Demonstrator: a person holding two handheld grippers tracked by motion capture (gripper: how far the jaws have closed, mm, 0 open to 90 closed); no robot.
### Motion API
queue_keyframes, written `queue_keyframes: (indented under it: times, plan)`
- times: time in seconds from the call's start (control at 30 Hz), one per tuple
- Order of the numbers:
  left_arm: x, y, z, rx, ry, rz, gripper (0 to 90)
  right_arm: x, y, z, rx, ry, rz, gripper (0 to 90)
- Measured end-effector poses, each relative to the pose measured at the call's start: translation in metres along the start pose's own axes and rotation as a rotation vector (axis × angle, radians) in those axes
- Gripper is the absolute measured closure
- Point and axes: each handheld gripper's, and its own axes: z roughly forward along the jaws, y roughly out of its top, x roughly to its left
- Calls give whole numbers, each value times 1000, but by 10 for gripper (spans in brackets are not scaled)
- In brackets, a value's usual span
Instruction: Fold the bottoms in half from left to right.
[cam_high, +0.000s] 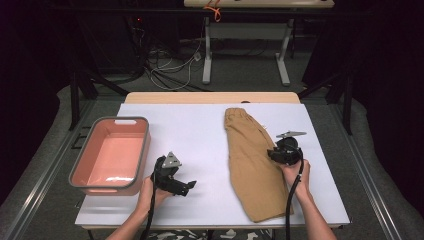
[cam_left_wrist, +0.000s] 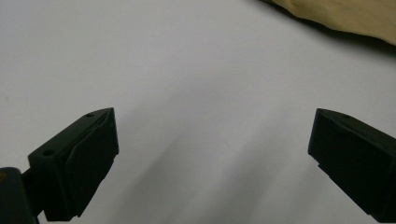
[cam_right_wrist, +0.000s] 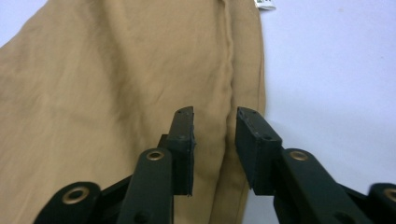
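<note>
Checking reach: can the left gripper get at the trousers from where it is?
Probably yes: the left gripper is open, with bare table between it and the trousers.

Both grippers are looking all matte black, left gripper (cam_high: 189, 186) and right gripper (cam_high: 274, 153), each carrying a grey three-cornered plate on top and trailing a black cable toward 6 o'clock. In the right gripper view, brass-coloured rivets are showing on the linkage arms behind blocky black jaws. Forearms are showing bare, and camouflage-patterned clothing is peeking in at 6 o'clock.
</note>
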Motion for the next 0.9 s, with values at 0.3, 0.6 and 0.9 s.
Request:
queue_keyframes:
  times: [0.3,0.6,0.9]
  plan:
    - [-4,1,2,-4,-11,2,14,-1,3,15,19,16,33,886]
    - [-1,1,2,-13,-12,-1,7,1,7,4,-40,-23,-5,896]
    - [0,1,1,-12,-5,10,4,-4,8,-3,-87,-76,-5,898]
